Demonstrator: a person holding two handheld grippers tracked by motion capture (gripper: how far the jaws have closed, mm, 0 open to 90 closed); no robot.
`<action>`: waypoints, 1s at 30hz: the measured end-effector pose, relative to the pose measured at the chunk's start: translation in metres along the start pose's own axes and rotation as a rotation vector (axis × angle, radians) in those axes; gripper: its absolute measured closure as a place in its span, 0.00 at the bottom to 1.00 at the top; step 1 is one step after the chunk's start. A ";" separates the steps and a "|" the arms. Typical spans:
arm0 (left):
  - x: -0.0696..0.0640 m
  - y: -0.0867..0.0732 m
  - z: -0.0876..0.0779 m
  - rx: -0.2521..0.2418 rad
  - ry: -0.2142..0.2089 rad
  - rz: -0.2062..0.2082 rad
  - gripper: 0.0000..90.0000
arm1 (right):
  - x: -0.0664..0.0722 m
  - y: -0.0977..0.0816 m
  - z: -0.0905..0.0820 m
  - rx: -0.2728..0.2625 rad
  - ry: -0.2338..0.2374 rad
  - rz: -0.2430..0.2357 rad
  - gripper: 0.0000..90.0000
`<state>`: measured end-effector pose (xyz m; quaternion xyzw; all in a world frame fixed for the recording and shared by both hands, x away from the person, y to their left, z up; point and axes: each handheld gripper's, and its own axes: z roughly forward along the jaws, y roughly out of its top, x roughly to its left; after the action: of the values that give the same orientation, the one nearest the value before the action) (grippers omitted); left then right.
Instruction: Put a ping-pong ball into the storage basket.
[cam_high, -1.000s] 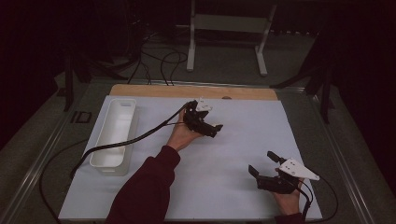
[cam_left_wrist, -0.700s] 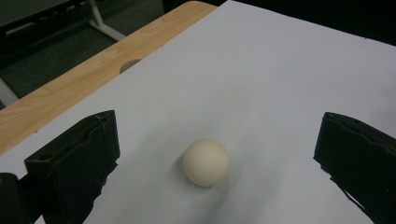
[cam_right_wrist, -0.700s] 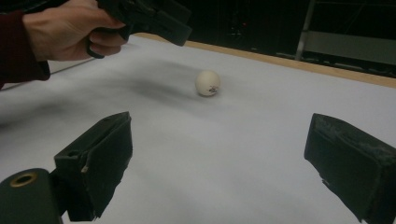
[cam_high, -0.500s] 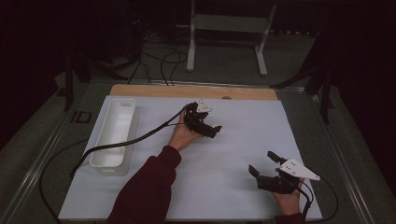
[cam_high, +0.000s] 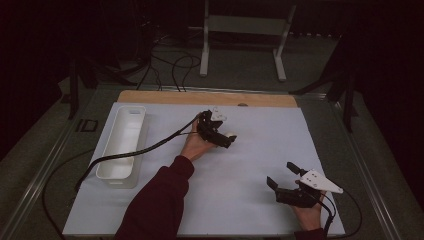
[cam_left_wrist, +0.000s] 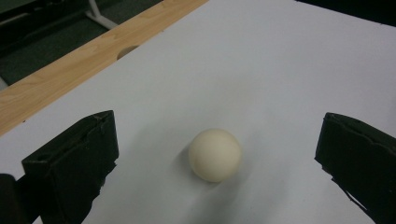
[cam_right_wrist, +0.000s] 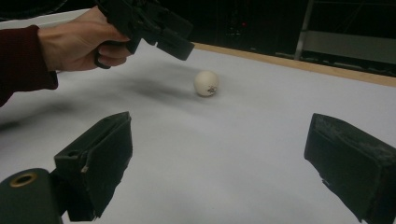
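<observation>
Nearest the person, the right gripper (cam_high: 289, 180) is held low over the near right part of the white sheet (cam_high: 260, 165), its jaws spread wide with only bare sheet between them in the right gripper view. Farther in, near the middle of the sheet, the left gripper (cam_high: 220, 136) is held above the surface in the person's left hand (cam_high: 196, 146), jaws likewise released and wide apart. The cream ball (cam_left_wrist: 215, 154) lies on the sheet between and just beyond those jaws in the left gripper view, touching neither. Being round, it has no long axis and points no way; a small dark mark on it (cam_right_wrist: 206, 83) faces the right gripper's camera. To the left, well apart from the ball, a white oblong tray (cam_high: 114, 167) lies with its long side running near to far along the sheet's left edge; nothing can be made out inside it. Beyond the sheet runs the wooden table edge (cam_high: 165, 96).
</observation>
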<state>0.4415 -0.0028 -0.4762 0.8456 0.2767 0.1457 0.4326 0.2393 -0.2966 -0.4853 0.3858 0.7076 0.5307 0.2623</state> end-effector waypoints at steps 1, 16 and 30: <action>0.000 0.000 0.001 0.003 0.000 0.002 0.00 | 0.000 0.000 0.000 0.000 0.000 0.001 0.08; 0.004 -0.007 0.010 0.020 0.008 -0.007 0.00 | -0.002 0.000 -0.001 -0.006 -0.002 0.009 0.08; 0.005 -0.012 0.016 0.030 0.011 -0.021 0.00 | -0.002 0.000 -0.001 -0.007 -0.007 0.009 0.08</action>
<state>0.4491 -0.0047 -0.4955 0.8482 0.2900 0.1416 0.4201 0.2397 -0.2994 -0.4855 0.3899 0.7029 0.5333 0.2635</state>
